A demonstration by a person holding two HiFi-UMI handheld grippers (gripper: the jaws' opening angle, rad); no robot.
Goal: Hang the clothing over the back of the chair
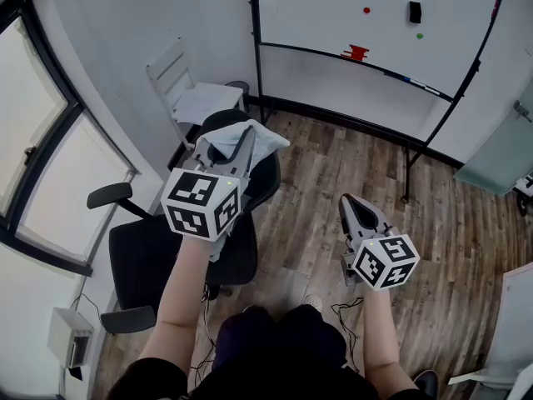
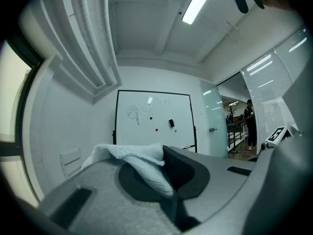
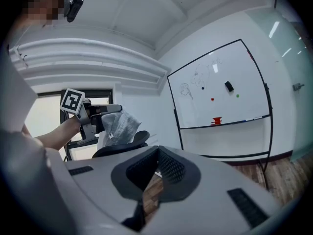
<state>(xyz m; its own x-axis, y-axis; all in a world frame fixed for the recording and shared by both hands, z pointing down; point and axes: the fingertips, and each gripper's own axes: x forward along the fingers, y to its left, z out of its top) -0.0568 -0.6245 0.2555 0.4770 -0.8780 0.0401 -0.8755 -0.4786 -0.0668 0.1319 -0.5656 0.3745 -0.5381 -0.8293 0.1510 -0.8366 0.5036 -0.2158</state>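
Observation:
A white cloth [image 1: 254, 137] is pinched in my left gripper [image 1: 242, 142], which is shut on it and held over the top of the black office chair's back [image 1: 268, 182]. In the left gripper view the cloth [image 2: 139, 156] bunches between the dark pads [image 2: 183, 170]. The right gripper view shows the left gripper [image 3: 103, 112] with the cloth [image 3: 120, 125] hanging just above the chair back [image 3: 124, 142]. My right gripper [image 1: 351, 201] is to the chair's right over the wooden floor, jaws together and empty; its own view [image 3: 157, 152] shows only a thin slit of floor.
The chair's seat [image 1: 154, 257] and armrests [image 1: 110, 195] lie lower left by the window. A white chair [image 1: 175, 77] with a pale cushion stands behind it. A whiteboard on a stand [image 1: 375, 23] fills the back wall; a glass door [image 1: 508, 152] is at right.

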